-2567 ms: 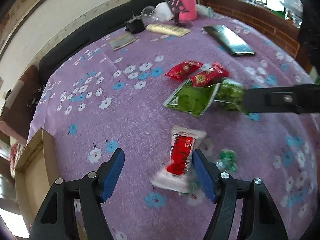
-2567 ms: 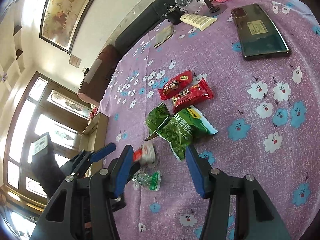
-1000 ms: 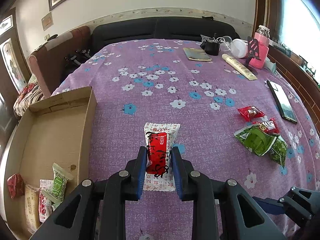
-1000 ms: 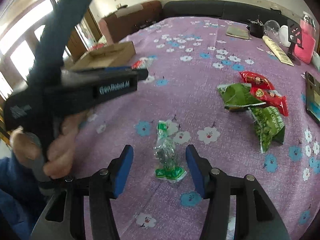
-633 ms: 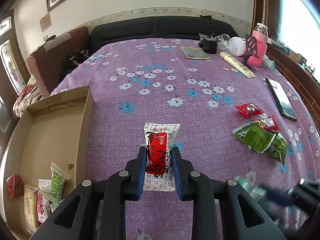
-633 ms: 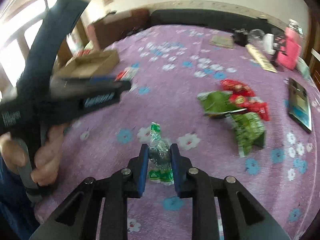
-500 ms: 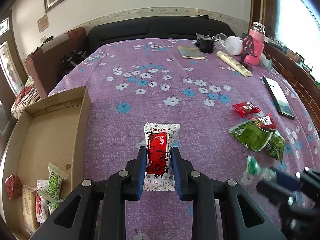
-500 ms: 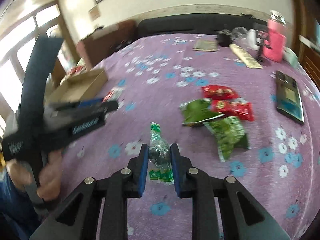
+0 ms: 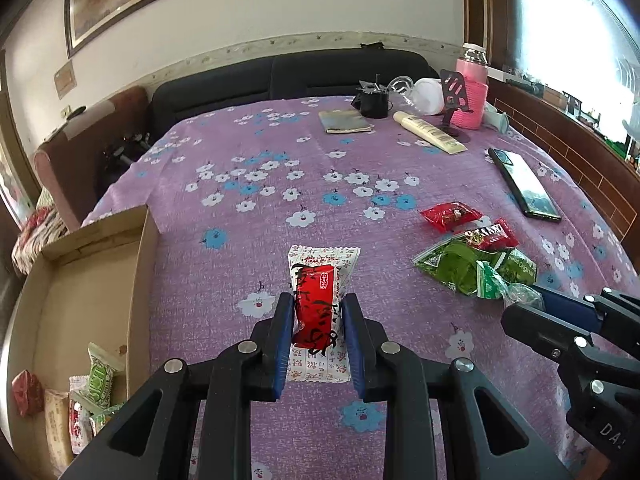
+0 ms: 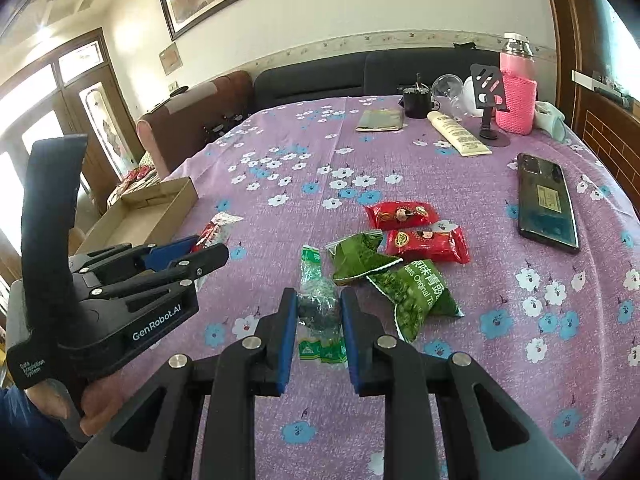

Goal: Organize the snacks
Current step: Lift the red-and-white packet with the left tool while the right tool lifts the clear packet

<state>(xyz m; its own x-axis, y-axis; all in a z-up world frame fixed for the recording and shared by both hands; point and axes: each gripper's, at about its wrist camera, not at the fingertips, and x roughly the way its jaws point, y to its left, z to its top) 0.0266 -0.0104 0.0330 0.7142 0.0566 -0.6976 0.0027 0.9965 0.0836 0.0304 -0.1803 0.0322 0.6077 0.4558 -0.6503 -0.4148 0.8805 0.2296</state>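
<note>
My left gripper [image 9: 316, 322] is shut on a red-and-white snack packet [image 9: 318, 308] and holds it above the purple flowered tablecloth [image 9: 248, 264]. My right gripper [image 10: 318, 312] is shut on a small clear-and-green snack packet [image 10: 318, 304], also lifted; it also shows in the left wrist view [image 9: 508, 286]. A cardboard box [image 9: 80, 300] at the left table edge holds several snack packets [image 9: 96, 380]. Two red packets [image 10: 402, 214] [image 10: 428, 242] and two green packets [image 10: 356, 256] [image 10: 416, 292] lie together on the cloth.
A black phone [image 10: 546, 204] lies right of the snacks. At the far end stand a pink-sleeved bottle [image 10: 518, 100], a phone stand [image 10: 488, 100], a cream tube [image 10: 458, 132], a black cup [image 10: 416, 102] and a notebook [image 10: 380, 120]. A sofa [image 10: 360, 72] lies behind.
My right gripper closed on the clear-and-green packet and lifted it. My left gripper keeps hold of the red-and-white packet and has risen a little, nearer the box side.
</note>
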